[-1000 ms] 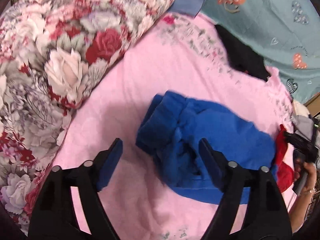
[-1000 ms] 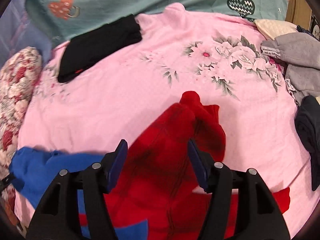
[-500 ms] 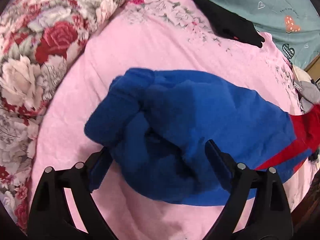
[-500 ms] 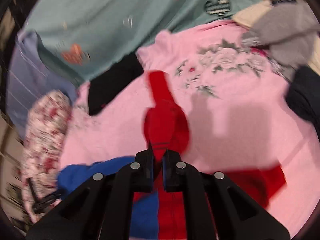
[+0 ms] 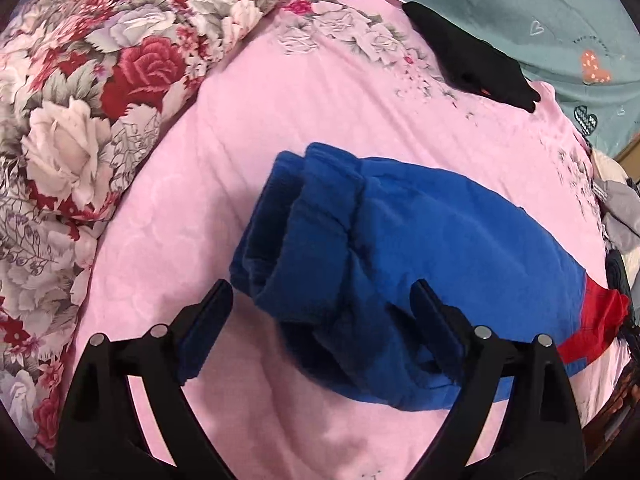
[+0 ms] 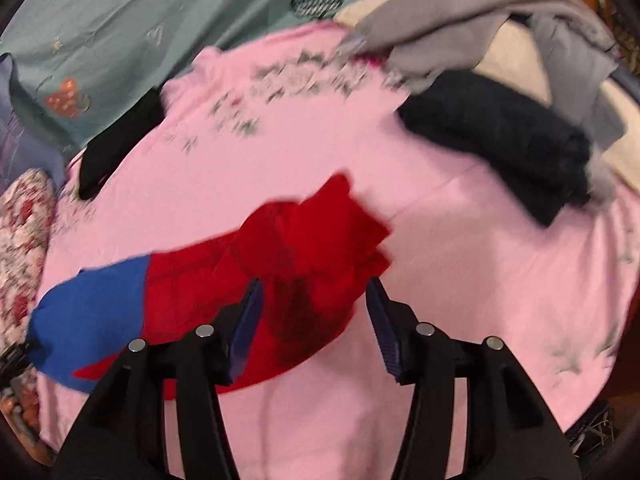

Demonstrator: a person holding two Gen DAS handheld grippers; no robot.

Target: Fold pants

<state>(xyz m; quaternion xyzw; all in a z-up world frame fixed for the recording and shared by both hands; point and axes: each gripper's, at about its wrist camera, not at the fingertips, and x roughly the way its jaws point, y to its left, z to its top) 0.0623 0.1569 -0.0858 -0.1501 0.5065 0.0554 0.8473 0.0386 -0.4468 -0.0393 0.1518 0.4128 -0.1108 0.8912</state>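
At lower centre of both views, each spread claw, left claw (image 5: 322, 322) and right claw (image 6: 314, 322), should pinch only its own bunched end of the pants (image 5: 420, 256).

No readable text, brand, no. or label anywhere in either view. Closest thing: teal sheet (image 5: 560, 40) at far side has a tiny script line near its heart prints, too small and blurred to make out. Right-wrist view is motion-blurred; prints on same teal sheet (image 6: 120, 28) are hearts and shapes only, no letters legible. Pink blanket (image 5: 320, 112) and floral quilt (image 5: 80, 100) carry flower patterns, no wording. Grey garment (image 6: 500, 12) at right edge shows no tag that can be read here. Pants (image 5: 400, 248), blue and red, show no logo or size mark.
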